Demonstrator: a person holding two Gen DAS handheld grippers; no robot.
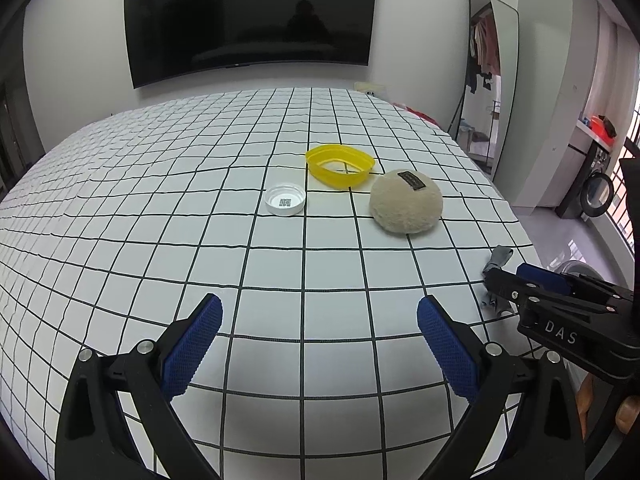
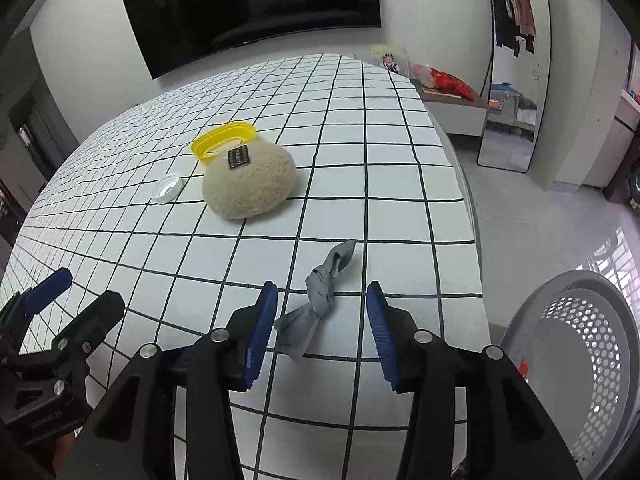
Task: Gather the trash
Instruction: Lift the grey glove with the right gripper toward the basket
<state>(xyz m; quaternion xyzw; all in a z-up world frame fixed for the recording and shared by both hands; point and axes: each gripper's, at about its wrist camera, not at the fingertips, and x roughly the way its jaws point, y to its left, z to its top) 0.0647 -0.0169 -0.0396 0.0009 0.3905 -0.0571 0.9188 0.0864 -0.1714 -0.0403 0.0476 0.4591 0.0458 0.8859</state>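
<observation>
**Over the near table edge, right tongs line up on a knotted rag**

Near the right edge of the table, a grey knotted rag lies on the checked cloth, its lower end between the spread fingers of the right tongs. These tongs are released and hold nothing. The left tongs hover over bare cloth, also released and empty.

The step in hand looks like the grab on the rag. To do it well, I would lower the right tongs until the pads bracket the knot, the thickest part, and close there rather than on the loose tail, which could slip out. The cloth beneath is soft and wrinkled, so the fingers should stop short of pinching it along with the rag. A grey perforated basket stands beside the table to the right, low and close; it seems the likely drop point.

Farther back sit a white cap, a yellow ring and a fuzzy beige ball, the ball touching or just beside the ring.

A dark TV hangs on the white wall, and a tall mirror leans at the right.
</observation>
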